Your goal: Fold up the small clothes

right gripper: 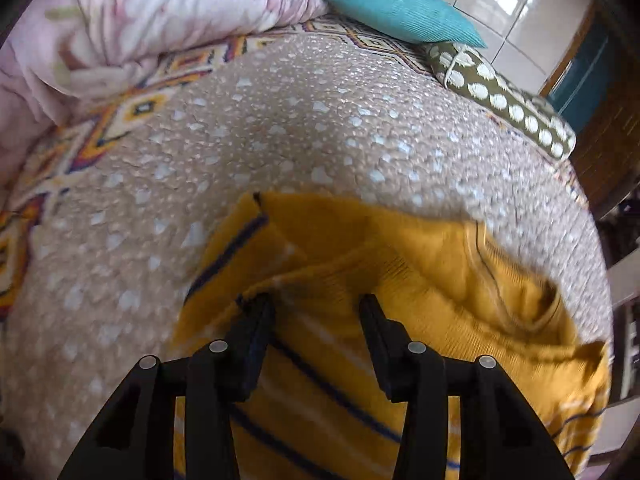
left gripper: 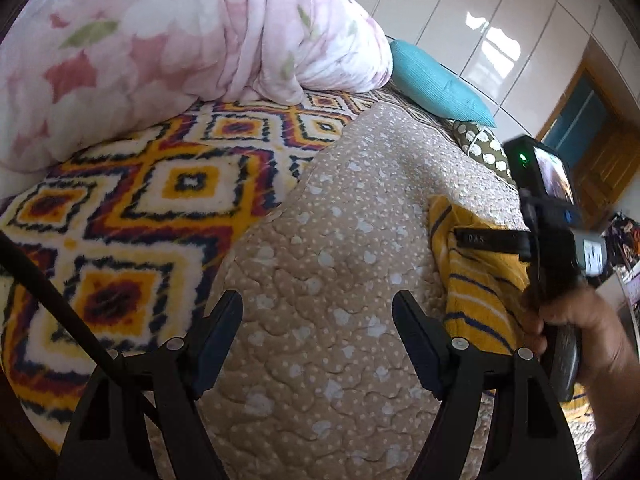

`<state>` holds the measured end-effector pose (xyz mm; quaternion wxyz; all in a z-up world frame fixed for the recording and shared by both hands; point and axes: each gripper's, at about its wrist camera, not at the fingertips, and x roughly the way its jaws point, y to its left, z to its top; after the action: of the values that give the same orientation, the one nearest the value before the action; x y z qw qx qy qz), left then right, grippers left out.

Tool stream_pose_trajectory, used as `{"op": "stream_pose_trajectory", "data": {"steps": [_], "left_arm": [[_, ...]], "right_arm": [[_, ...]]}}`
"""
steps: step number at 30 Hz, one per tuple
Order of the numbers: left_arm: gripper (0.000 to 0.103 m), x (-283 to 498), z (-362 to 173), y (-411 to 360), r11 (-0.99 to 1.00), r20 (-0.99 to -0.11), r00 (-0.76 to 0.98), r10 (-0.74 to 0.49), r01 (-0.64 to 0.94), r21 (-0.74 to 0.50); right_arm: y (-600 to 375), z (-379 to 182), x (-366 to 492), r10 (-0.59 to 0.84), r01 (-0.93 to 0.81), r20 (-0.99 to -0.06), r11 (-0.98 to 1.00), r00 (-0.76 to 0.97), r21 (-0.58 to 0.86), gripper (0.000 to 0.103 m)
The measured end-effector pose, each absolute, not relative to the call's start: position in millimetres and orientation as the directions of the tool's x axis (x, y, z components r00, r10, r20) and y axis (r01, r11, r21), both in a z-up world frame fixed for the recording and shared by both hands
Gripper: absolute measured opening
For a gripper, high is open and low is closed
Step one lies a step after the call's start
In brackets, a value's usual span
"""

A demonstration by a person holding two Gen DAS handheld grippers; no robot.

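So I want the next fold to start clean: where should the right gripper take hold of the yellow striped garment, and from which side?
Probably the folded ridge of the yellow striped garment, just ahead of the open right gripper. Come from the near side, low over the beige quilt: the raised fold already sits between the fingers, while the rest lies flat.

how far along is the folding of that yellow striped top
Early stage. Done: the yellow striped top lies on the beige quilt, rumpled and bunched, with no neat fold visible. In hand: the right hand-held gripper hangs open over the top's middle, with cloth showing between its fingers but not clamped. The left hand-held gripper is open over bare quilt, beside the garment. Left: grasping, flattening and all the folds.
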<state>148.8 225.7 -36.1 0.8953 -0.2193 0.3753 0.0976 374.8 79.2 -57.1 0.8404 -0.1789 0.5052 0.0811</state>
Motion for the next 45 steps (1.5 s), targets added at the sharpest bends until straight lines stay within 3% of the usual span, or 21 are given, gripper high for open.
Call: {"op": "stream_pose_trajectory", "data": {"steps": [4,9,12,17,20,22,23,25,27,31,33,34,36,41,45], "left_arm": [[0.076,146.6,-37.3,238.8,0.865,-0.717,0.696,0.038,-0.381,-0.325],[0.076,142.4,-45.2,263.9,0.808,-0.734,0.677,0.053,-0.461,-0.368],[0.076,144.2,-54.2,273.8,0.781,-0.759,0.650,0.045,-0.496,-0.379],[0.076,143.5,-58.5,276.1,0.766,-0.764,0.643,0.058,-0.519,-0.379],[0.076,145.7,-57.6,270.6,0.785,-0.765,0.639,0.081,-0.513,-0.346],[0.076,146.9,-57.3,269.1,0.792,-0.766,0.637,0.085,-0.509,-0.336],[0.076,146.7,-56.9,269.7,0.793,-0.765,0.639,0.083,-0.507,-0.337],[0.076,146.1,-55.5,272.6,0.789,-0.760,0.645,0.081,-0.507,-0.347],[0.076,144.5,-54.7,276.0,0.780,-0.754,0.652,0.078,-0.511,-0.361],[0.076,141.7,-52.9,277.9,0.770,-0.745,0.663,0.076,-0.513,-0.378],[0.076,141.2,-52.4,277.8,0.770,-0.742,0.666,0.079,-0.513,-0.379],[0.076,140.9,-52.4,278.0,0.768,-0.742,0.665,0.079,-0.515,-0.380],[0.076,139.1,-51.9,278.4,0.765,-0.743,0.665,0.077,-0.517,-0.384],[0.076,140.3,-50.6,271.0,0.783,-0.743,0.663,0.091,-0.508,-0.358],[0.076,144.1,-50.2,260.3,0.813,-0.745,0.659,0.099,-0.485,-0.321]], "right_arm": [[80.9,-27.8,360.6,-0.015,-0.298,-0.816,0.927,0.577,-0.228,0.055],[73.9,0.8,273.6,0.262,-0.487,-0.804,0.872,0.533,-0.039,0.054],[75.2,-1.7,215.2,0.336,-0.602,-0.812,0.798,0.478,-0.024,0.045],[95.2,-28.6,162.9,0.286,-0.690,-0.822,0.704,0.492,-0.168,0.041],[109.9,-55.6,161.7,0.185,-0.681,-0.811,0.661,0.556,-0.316,0.041],[117.3,-71.1,166.7,0.100,-0.654,-0.800,0.639,0.592,-0.404,0.016],[119.0,-71.1,167.5,0.099,-0.648,-0.798,0.647,0.594,-0.402,0.014],[115.4,-56.9,179.0,0.144,-0.640,-0.829,0.710,0.541,-0.294,0.008],[93.2,-24.8,199.8,0.349,-0.601,-0.836,0.799,0.423,0.029,0.007],[42.2,4.9,236.9,0.656,-0.427,-0.689,0.743,0.308,0.516,0.011],[24.9,3.3,243.4,0.739,-0.369,-0.618,0.671,0.267,0.643,0.013],[20.7,3.9,241.8,0.765,-0.363,-0.593,0.642,0.251,0.675,0.019],[20.5,10.0,232.6,0.720,-0.402,-0.625,0.691,0.302,0.601,0.035],[42.6,-9.7,225.0,0.509,-0.416,-0.779,0.839,0.367,0.352,0.029],[58.7,-46.9,230.7,0.376,-0.421,-0.844,0.884,0.382,0.203,0.024]]}}
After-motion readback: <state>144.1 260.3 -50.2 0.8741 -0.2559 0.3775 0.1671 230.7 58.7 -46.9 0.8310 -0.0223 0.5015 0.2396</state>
